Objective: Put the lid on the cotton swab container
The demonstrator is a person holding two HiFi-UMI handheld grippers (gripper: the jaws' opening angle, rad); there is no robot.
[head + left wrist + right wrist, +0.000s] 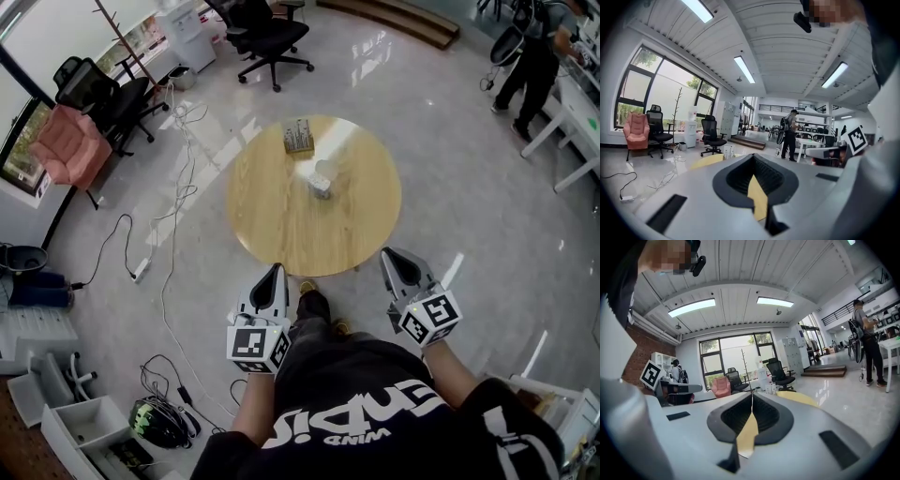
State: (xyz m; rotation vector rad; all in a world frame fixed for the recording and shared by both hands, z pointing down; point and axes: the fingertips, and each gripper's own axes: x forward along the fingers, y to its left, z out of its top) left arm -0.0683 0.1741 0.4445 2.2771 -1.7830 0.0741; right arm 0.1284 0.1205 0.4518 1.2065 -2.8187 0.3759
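I hold the left gripper (276,270) and right gripper (390,253) level at my waist, fingers together on nothing, short of reach I reckon, while ahead mid-desk (272,230) sits what I take for the cotton swab container (321,178), a box (298,138) beyond, lid not discernible.

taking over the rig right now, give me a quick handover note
Left gripper: shut, empty, held short of the table's near edge.
Right gripper: shut, empty, also short of the table.
Round table: the likely cotton swab container, small and pale, sits near the middle. A boxy item sits at the far edge. The lid is too small to pick out.
Done: nothing visible; neither gripper touches anything.
Left: find the lid, grip it, seat it on the container.
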